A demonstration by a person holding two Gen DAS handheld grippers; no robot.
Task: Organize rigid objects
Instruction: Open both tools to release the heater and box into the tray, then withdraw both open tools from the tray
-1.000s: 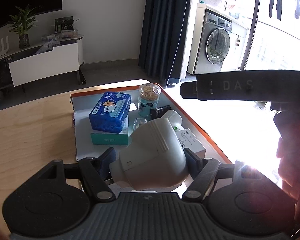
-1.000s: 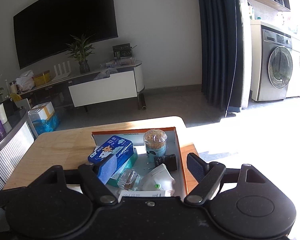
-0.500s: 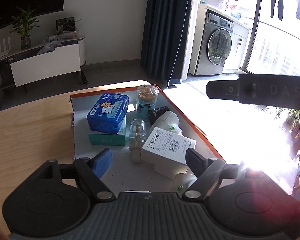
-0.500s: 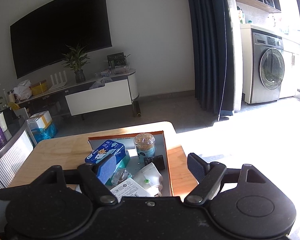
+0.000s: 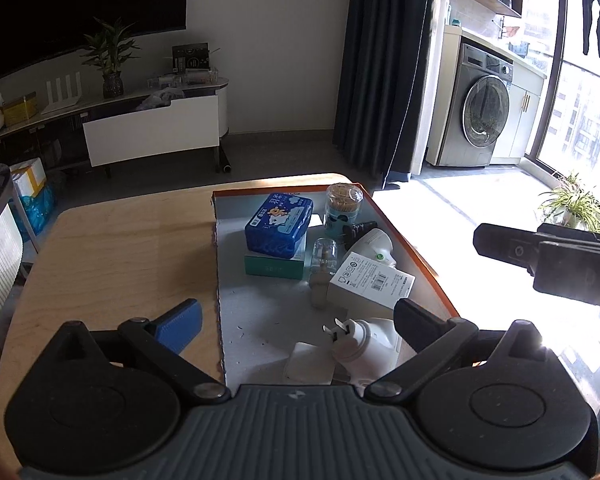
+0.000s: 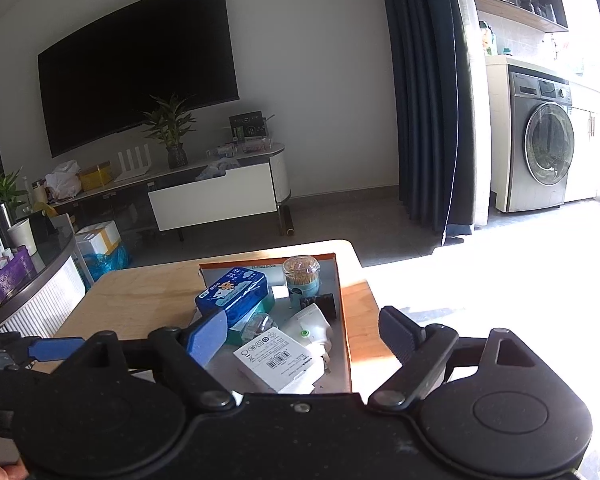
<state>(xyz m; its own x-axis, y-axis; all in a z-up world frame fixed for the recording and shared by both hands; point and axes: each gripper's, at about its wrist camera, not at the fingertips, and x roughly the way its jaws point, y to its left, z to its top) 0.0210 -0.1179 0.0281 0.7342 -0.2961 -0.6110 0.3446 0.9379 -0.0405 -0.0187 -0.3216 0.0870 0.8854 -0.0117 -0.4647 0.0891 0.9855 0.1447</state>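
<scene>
A shallow tray with an orange rim (image 5: 410, 244) sits on the wooden table (image 5: 132, 248). It holds a blue tissue box (image 5: 278, 226) on a teal box, a toothpick jar (image 5: 344, 206), a small glass bottle (image 5: 324, 256) and a white barcoded box (image 5: 370, 282). A white plug-in device (image 5: 358, 342) lies at the tray's near end. My left gripper (image 5: 296, 306) hovers above it, jaws opening, touching nothing. My right gripper (image 6: 303, 314) stands back from the tray (image 6: 346, 320), jaws opening, with nothing between the pads; the barcoded box (image 6: 278, 356) lies below.
The right gripper's body (image 5: 548, 258) juts in at the right of the left wrist view. The left gripper's blue finger (image 6: 48, 350) shows at the left of the right wrist view. Bare tabletop lies left of the tray. A TV cabinet (image 6: 216, 194) and washing machine (image 6: 548, 156) stand beyond.
My left gripper let go of the white plug-in device, which now lies in the tray, and spread wide while drawing back and up. The right gripper also pulled back and widened.
</scene>
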